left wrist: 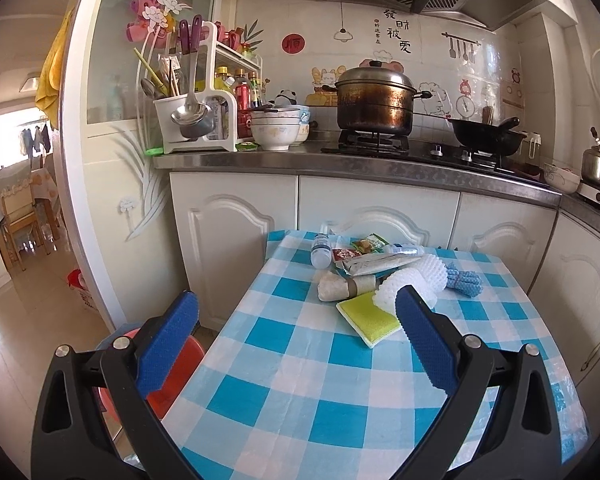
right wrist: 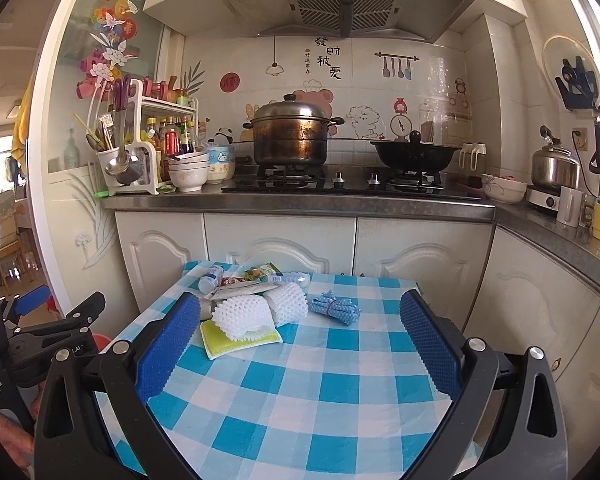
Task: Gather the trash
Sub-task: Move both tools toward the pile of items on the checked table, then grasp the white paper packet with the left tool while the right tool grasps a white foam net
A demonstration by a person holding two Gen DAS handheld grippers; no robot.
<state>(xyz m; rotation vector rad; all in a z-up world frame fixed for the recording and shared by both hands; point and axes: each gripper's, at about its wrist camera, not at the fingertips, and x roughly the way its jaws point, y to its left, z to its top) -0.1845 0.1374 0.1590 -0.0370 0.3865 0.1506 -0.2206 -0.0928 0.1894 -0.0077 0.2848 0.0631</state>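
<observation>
Small table (right wrist: 300, 380) draped in blue-and-white checked cloth, set against white kitchen cabinets. Both the left gripper (left wrist: 298, 316) and right gripper (right wrist: 300, 320) hover with ribbed blue jaws spread wide, holding nothing. Just beyond the jaws lies the trash: a flat yellow-green sponge (right wrist: 236, 338), two knobbly white foam nets (right wrist: 260, 308), a bundled blue textured cloth (right wrist: 336, 307), then foil wrappers (left wrist: 376, 262) and a small plastic bottle (left wrist: 321, 249).

black frames, blue ribbed fingers (left wrist: 172, 332), silver screws
</observation>
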